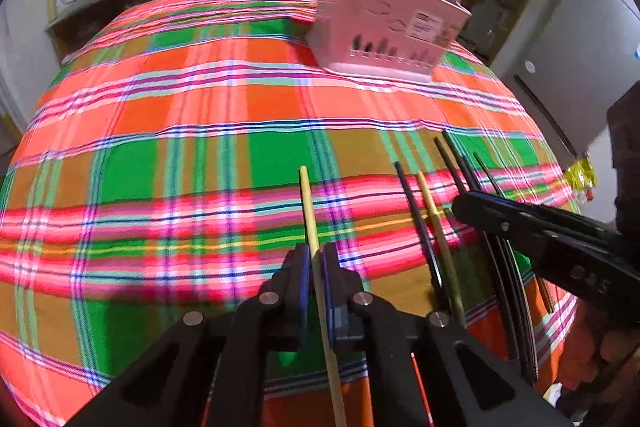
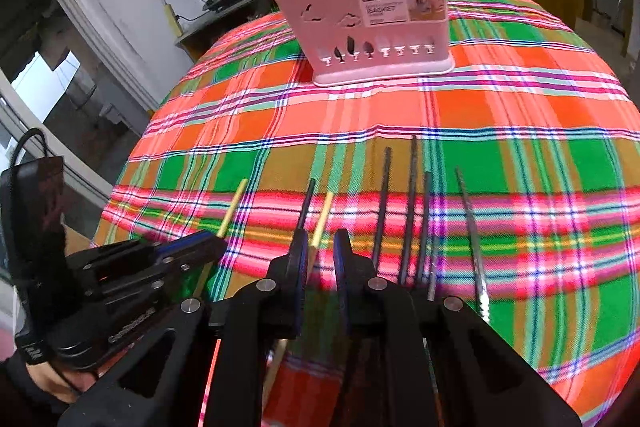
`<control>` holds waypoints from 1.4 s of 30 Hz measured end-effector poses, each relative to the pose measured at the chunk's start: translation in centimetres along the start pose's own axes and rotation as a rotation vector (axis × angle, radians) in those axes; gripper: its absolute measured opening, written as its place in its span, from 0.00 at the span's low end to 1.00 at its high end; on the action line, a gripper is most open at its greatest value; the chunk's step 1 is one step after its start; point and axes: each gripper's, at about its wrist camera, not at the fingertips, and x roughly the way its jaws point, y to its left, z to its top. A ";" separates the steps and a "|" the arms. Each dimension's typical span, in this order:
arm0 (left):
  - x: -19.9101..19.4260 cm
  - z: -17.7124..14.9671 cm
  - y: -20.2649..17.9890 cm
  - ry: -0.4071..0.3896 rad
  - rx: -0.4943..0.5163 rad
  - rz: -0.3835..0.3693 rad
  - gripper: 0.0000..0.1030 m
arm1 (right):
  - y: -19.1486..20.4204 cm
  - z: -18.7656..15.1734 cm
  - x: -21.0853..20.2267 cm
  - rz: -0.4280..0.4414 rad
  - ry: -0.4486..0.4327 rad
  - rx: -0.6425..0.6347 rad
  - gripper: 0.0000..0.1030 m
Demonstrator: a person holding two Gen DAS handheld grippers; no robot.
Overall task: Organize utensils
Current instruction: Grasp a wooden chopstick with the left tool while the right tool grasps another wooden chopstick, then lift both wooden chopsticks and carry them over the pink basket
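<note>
Chopsticks lay in a row at the near edge of the tabletop (image 2: 520, 99), the pink basket (image 2: 362, 23) well beyond them.

The left hand-held gripper (image 1: 316, 263) was clamped on a pale wooden chopstick (image 1: 308, 203) around mid-length. The right hand-held gripper (image 2: 320, 251) stood narrow, gripping nothing visible, above a second pale chopstick (image 2: 322, 221) and the black chopsticks (image 2: 412, 187) beside it. The sticks looked light, stiff, thin and prone to roll, so a mid-length pinch seemed safest.

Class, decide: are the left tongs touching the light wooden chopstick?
Touching. The left wrist view shows the left tongs shut on the light wooden chopstick, both blue pads pressed against its sides.
</note>
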 end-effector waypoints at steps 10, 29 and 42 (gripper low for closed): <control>1.0 2.6 0.5 0.051 -0.009 -0.043 0.07 | 0.5 0.7 2.3 -0.038 0.048 -0.002 0.13; 2.7 3.9 -1.5 0.073 0.090 0.017 0.17 | 0.6 1.2 2.8 -0.060 0.064 -0.009 0.11; 0.3 4.9 -1.2 0.034 0.078 0.031 0.05 | 0.8 2.2 1.1 -0.067 0.042 -0.021 0.05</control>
